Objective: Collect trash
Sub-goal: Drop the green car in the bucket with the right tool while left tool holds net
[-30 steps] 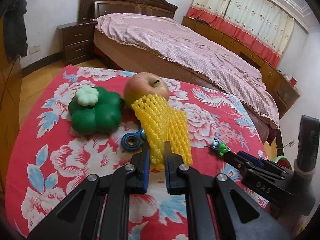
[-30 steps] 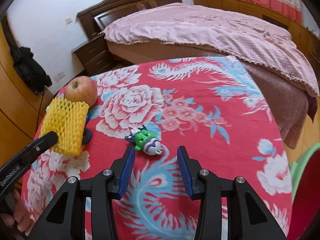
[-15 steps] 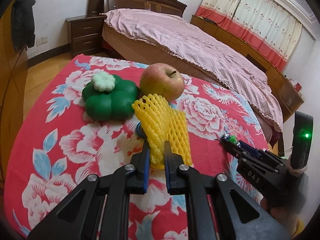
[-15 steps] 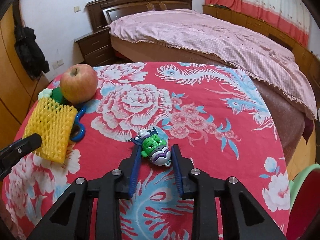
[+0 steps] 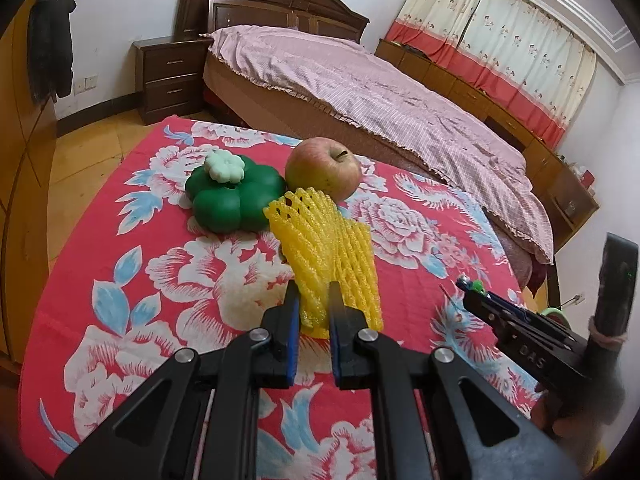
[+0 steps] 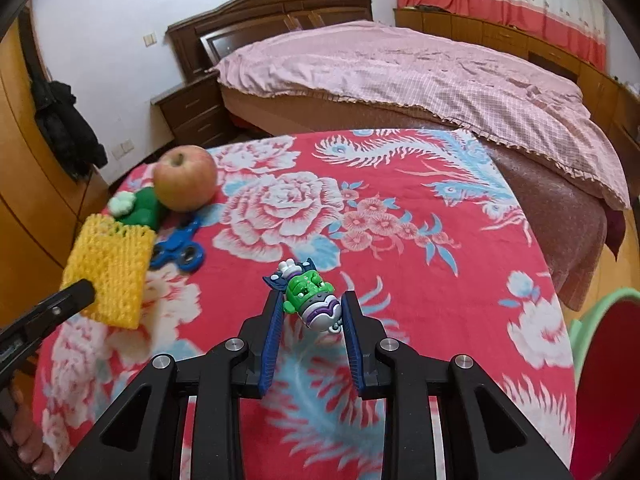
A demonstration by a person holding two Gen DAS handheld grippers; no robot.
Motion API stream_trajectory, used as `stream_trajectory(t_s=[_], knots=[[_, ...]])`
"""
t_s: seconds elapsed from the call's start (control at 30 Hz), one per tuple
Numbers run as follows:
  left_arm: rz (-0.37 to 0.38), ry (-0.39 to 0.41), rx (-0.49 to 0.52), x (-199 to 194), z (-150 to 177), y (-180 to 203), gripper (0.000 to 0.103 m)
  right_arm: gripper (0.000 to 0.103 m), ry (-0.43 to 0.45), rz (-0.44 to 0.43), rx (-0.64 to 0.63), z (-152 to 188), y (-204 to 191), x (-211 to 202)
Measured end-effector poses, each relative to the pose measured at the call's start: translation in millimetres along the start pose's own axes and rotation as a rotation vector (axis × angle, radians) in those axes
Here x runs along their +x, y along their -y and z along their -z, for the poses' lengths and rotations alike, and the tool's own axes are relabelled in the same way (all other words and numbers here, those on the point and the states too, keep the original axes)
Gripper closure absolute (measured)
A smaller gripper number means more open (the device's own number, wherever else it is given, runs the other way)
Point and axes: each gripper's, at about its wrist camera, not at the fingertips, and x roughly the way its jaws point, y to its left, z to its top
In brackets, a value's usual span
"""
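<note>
My left gripper [image 5: 314, 300] is shut on a yellow foam fruit net [image 5: 326, 256] and holds it above the red flowered tablecloth [image 5: 132, 280]; the net also shows in the right wrist view [image 6: 110, 272]. My right gripper [image 6: 310, 308] is shut on a small green and purple toy figure [image 6: 312, 300], lifted a little off the cloth. The right gripper also shows in the left wrist view [image 5: 472, 294] at the right.
A red apple [image 5: 324, 168], a green flower-shaped container [image 5: 234, 196] and a blue fidget spinner [image 6: 180, 248] lie on the table. A bed [image 5: 360, 84] stands behind, a nightstand [image 5: 168, 76] at the back left. A green-rimmed red bin [image 6: 604, 360] is at the right edge.
My right gripper closed on the toy figure and lifted it. My left gripper has risen and pulled back with the yellow net, the spinner now hidden behind the net.
</note>
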Motion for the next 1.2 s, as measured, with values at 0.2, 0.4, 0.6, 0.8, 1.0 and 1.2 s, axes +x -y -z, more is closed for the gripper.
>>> stream_trajectory(t_s=[0.2, 0.4, 0.6, 0.8, 1.0, 1.2], knots=[[0.015, 0.01, 0.015, -12.4, 3.9, 7.6, 0.091, 0.073, 0.039, -0.019, 0.038, 14.4, 3.6, -37.8], [0.038, 0.02, 0.037, -26.7, 8.8, 18.9, 0.091, 0.073, 0.079, -0.028, 0.073, 25.9, 12.5, -71.2], [0.073, 0.017, 0.064, -38.1, 14.0, 35.7, 0.091, 0.073, 0.121, -0.024, 0.116, 39.6, 27.2, -105.8], [0.122, 0.005, 0.091, -47.6, 20.2, 54.9, 0.091, 0.073, 0.161, -0.003, 0.155, 52.8, 46.3, -136.3], [0.163, -0.007, 0.135, -54.9, 26.6, 79.7, 0.091, 0.073, 0.203, 0.036, 0.198, 66.1, 68.3, -164.3], [0.214, -0.039, 0.188, -55.2, 34.1, 108.3, 0.091, 0.073, 0.231, 0.076, 0.245, 78.5, 91.8, -183.4]])
